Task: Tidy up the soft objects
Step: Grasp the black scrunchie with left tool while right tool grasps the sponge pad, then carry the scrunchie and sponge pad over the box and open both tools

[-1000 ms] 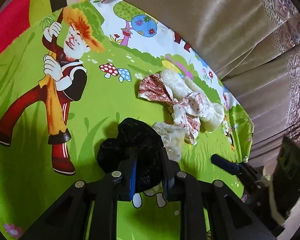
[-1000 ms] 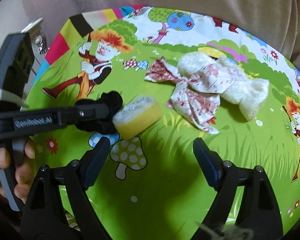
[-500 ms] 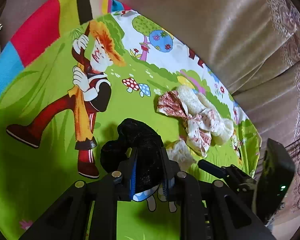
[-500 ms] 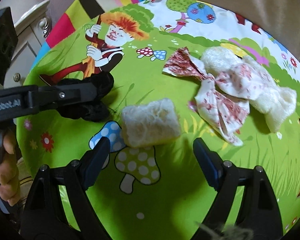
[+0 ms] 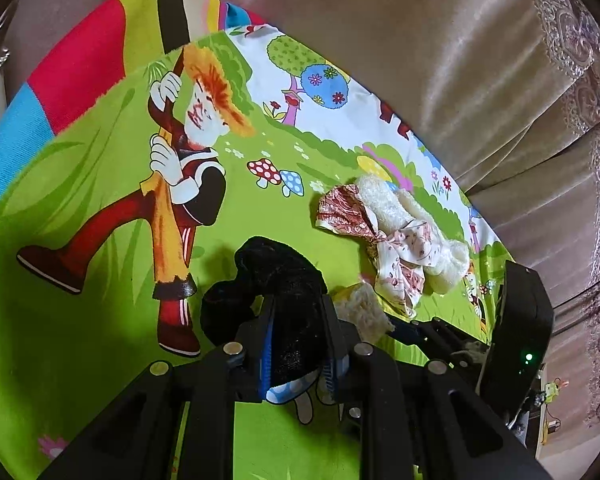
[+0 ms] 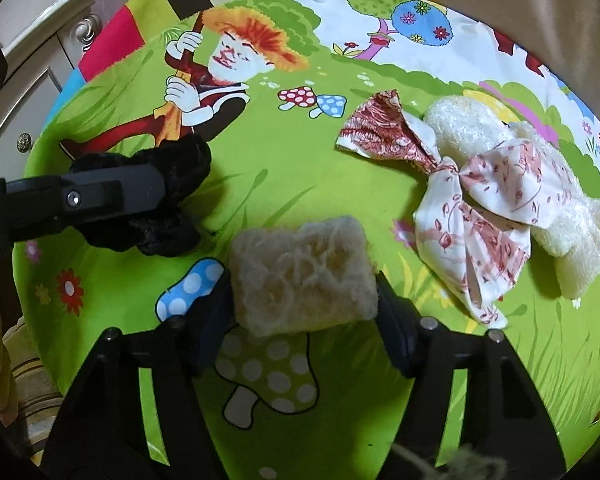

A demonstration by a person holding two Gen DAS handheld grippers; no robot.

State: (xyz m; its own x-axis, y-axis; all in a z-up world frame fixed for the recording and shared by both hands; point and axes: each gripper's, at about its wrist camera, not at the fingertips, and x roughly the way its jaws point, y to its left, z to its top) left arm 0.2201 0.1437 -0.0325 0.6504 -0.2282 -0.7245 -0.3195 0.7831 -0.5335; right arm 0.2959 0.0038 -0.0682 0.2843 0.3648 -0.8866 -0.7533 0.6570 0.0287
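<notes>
Two handheld claws at work over a table spread w/ a bright cartoon-print cloth (image 6: pixel 284 168). Left claw (image 5: pixel 298 344) is clamped on a black fuzzy soft item (image 5: pixel 284 276), its blue-lined fingers pinching the dark fabric, which bulges out ahead & to the left of the tips. Right claw (image 6: pixel 304 300) is closing around a pale, rough-topped sponge (image 6: pixel 300 276) that lies flat on the cloth btwn its fingers; both pads sit right at the sponge's short edges, though whether they press yet can't be told. In the right wrist view the left claw and its black bundle (image 6: pixel 168 200) sit just left of the sponge, near but apart. Farther right, a cream plush toy (image 6: pixel 572 240) wrapped in a red-and-white patterned bow (image 6: pixel 480 216) lies on the cloth, well clear of both claws. Beige curtain (image 5: pixel 440 60) hangs behind the table.
</notes>
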